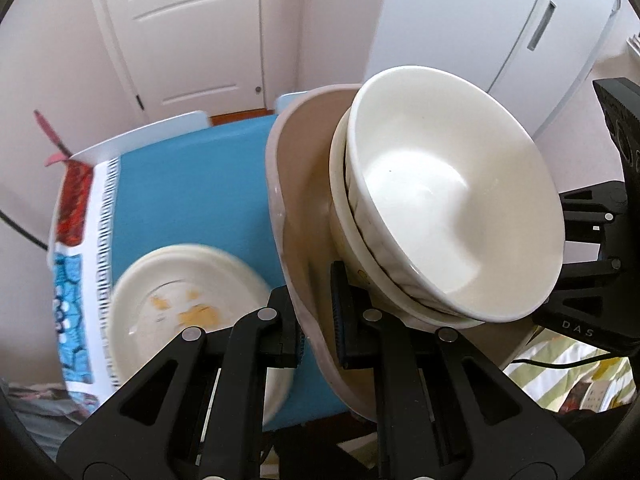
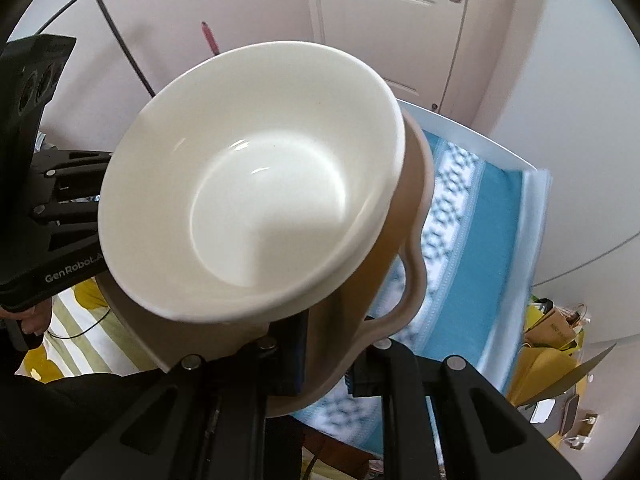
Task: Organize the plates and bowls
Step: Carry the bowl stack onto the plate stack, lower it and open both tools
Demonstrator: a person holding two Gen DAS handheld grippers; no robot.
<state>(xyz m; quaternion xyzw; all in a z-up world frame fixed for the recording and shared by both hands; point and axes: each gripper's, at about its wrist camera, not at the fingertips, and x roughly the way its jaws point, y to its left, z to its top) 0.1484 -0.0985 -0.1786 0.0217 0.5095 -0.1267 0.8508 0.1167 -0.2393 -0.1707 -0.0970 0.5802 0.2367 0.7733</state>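
Blue cloth covers the table (image 1: 192,200) below, and a white door closes the background. Both grippers carry one tan wavy-edged tray (image 1: 304,200) in the air, tilted, with nested white bowls (image 1: 452,200) sitting in it. The left gripper (image 1: 318,332) pinches the tray's rim between its pads; in its view the bowls lie toward 1 o'clock from the fingers. The right gripper (image 2: 326,356) pinches the opposite rim, the bowls toward 11 o'clock in its own view. On the table, toward 9 o'clock from the left fingers, rests a stack of white plates (image 1: 192,304), the top one showing yellow marks. I judge the load must travel level between both hands, since the bowls lean and could slide.
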